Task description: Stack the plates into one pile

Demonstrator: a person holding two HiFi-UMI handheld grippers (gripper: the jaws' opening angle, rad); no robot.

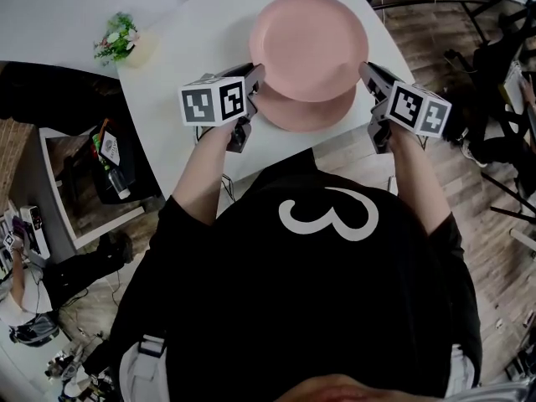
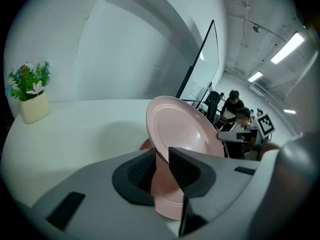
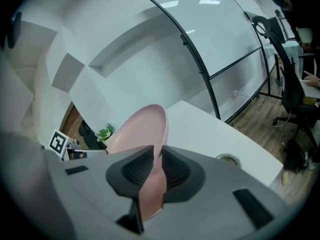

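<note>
A pink plate (image 1: 310,44) hangs above the white table (image 1: 193,48), gripped at opposite rims. My left gripper (image 1: 255,78) is shut on its left rim and my right gripper (image 1: 366,72) on its right rim. Under it a second pink plate (image 1: 306,115) lies on the table near the front edge, mostly covered by the upper one. In the left gripper view the held plate (image 2: 182,129) runs between the pads of that gripper (image 2: 161,156), with a sliver of the lower plate (image 2: 145,145) behind. The right gripper (image 3: 157,159) likewise clamps the plate (image 3: 137,129) edge-on.
A small potted plant (image 1: 117,38) stands at the table's far left corner, also visible as the plant (image 2: 31,91). A round cable hole (image 3: 230,159) sits in the tabletop. A glass board (image 3: 225,39) stands behind the table. People (image 2: 235,109) sit at desks to the right, and an office chair (image 3: 295,84) stands nearby.
</note>
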